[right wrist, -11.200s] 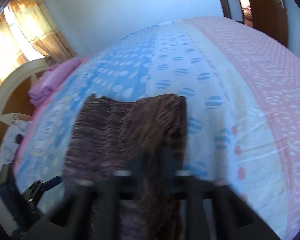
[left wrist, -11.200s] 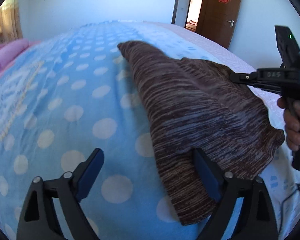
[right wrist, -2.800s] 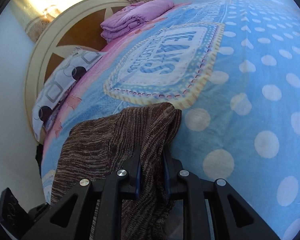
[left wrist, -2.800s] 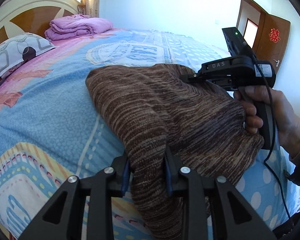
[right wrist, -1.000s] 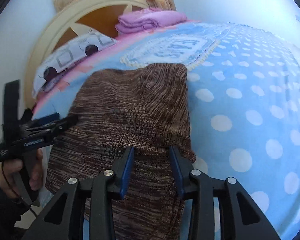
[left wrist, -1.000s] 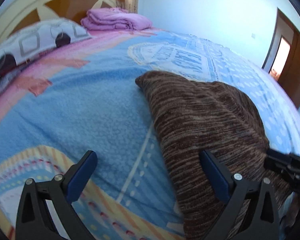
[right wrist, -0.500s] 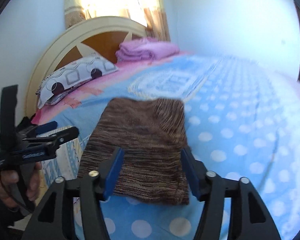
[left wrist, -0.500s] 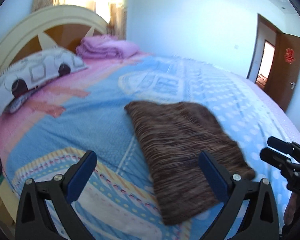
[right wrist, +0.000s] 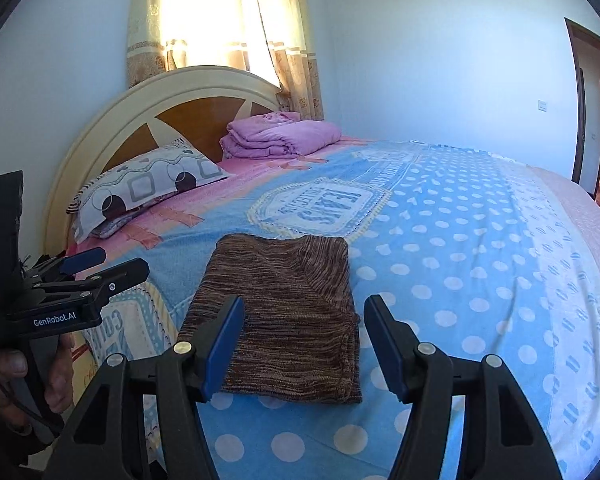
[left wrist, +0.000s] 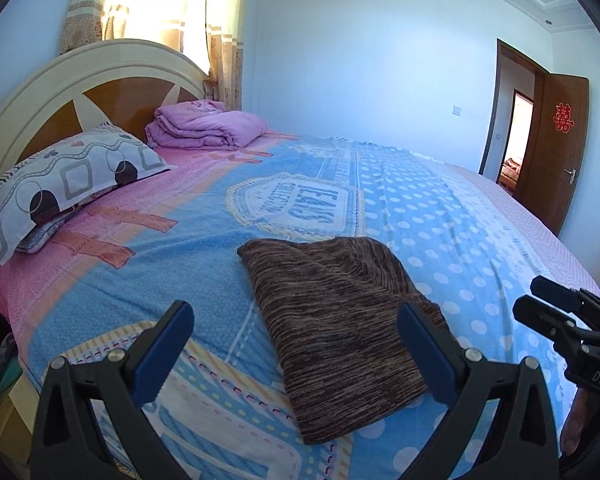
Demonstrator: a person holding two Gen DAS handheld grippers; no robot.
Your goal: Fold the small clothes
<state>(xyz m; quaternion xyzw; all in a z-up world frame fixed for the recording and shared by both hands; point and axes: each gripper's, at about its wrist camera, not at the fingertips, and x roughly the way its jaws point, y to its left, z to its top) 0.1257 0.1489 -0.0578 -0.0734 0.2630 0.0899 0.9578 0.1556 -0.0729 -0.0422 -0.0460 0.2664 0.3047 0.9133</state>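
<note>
Jaws on left gripper (left wrist: 296, 344) stand wide apart w/ nothing between the blue pads; right gripper (right wrist: 302, 342) likewise spread, empty, raised above the bed. Neither touches fabric.

Brown knit garment (right wrist: 288, 312) lies on the blue polka-dot bedspread (right wrist: 460, 280), near the bed edge closest to you, folded into a compact rectangle w/ one flap overlapping diagonally across the top. Judged state: fold looks finished or nearly so.

Risks from here:
- Re-gripping at the near hem: knit is soft and layered, so pads may catch only the top ply. Lifting then peels the fold open.
- Lowering either tool w/o aiming: an open pad dragged across the flap skews the stack.
- Bedspread is soft fleece; a deep pinch may take bedding along w/ the garment.
- Garment sits close to the mattress edge; a push toward you could slide it off.

Patterned pillow (right wrist: 148, 188) and folded purple blanket (right wrist: 280, 136) sit well apart at the headboard (right wrist: 180, 92), no interference expected.
</note>
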